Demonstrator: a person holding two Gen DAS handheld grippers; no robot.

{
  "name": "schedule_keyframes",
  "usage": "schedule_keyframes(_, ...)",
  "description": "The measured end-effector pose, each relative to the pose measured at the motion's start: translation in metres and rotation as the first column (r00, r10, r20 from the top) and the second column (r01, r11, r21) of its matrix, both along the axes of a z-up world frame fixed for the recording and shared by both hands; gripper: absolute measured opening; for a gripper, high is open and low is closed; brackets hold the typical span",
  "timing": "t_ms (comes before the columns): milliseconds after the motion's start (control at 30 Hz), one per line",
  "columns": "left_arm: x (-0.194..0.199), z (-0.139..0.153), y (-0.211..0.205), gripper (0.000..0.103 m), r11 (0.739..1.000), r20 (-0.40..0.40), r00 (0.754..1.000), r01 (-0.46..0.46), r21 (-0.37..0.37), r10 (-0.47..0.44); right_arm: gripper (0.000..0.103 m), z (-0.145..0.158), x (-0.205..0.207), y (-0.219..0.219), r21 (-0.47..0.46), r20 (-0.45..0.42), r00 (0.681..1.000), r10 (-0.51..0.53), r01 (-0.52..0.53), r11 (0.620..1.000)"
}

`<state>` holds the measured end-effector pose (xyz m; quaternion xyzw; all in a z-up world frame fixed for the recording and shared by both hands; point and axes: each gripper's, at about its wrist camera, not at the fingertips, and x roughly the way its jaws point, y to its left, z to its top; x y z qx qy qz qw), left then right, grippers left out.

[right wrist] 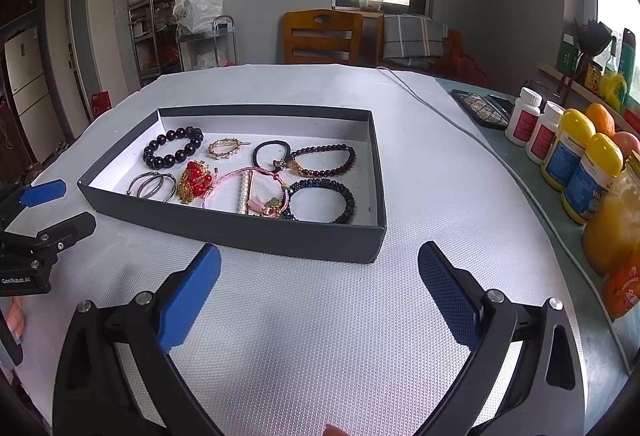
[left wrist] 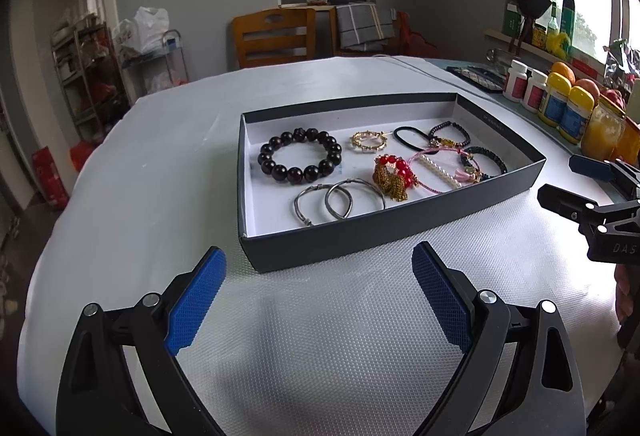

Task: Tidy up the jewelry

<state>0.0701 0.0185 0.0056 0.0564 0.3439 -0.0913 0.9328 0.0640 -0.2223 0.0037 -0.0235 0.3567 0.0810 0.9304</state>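
A dark grey shallow box (left wrist: 360, 232) (right wrist: 240, 232) with a white floor holds all the jewelry. Inside lie a black bead bracelet (left wrist: 300, 155) (right wrist: 173, 147), a gold hair clip (left wrist: 368, 142) (right wrist: 225, 148), two silver bangles (left wrist: 338, 200) (right wrist: 154, 185), a red-and-gold bead piece (left wrist: 394, 176) (right wrist: 195, 180), a black hair tie (left wrist: 410, 138) (right wrist: 272, 153), a pink cord with a pearl bar (left wrist: 438, 170) (right wrist: 246, 192), and dark bead bracelets (left wrist: 484, 158) (right wrist: 324, 196). My left gripper (left wrist: 318, 294) (right wrist: 48, 208) hangs open before the box's near wall. My right gripper (right wrist: 320, 290) (left wrist: 560, 182) is open too, empty.
White textured mat (right wrist: 320, 336) covers the round table. Along the right edge stand white and yellow bottles (right wrist: 576, 164), a jar of orange liquid (right wrist: 612, 228), fruit (right wrist: 600, 118) and a dark patterned case (right wrist: 480, 108). A grey cable (right wrist: 440, 112) crosses the mat. A wooden chair (right wrist: 322, 36) stands behind.
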Motion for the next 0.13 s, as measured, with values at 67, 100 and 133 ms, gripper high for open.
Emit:
schedule_keyframes(67, -0.0010, 0.0007, -0.0004, 0.096, 1.000, 0.005, 1.000, -0.003, 0.008, 0.003, 0.097, -0.0001, 0.0002, -0.0001, 0.000, -0.001, 1.000, 0.000, 0.000, 1.000)
schedule_keyframes(100, -0.0014, 0.0012, -0.0012, 0.096, 1.000, 0.008, 1.000, -0.003, 0.010, 0.003, 0.097, 0.0000, 0.0001, 0.0000, 0.001, -0.001, 1.000, 0.000, 0.000, 1.000)
schedule_keyframes(133, -0.0025, 0.0019, -0.0005, 0.096, 1.000, 0.013, 1.000, -0.004, 0.012, 0.004, 0.097, 0.0000, 0.0001, -0.0003, 0.001, -0.001, 1.000, 0.000, 0.000, 1.000)
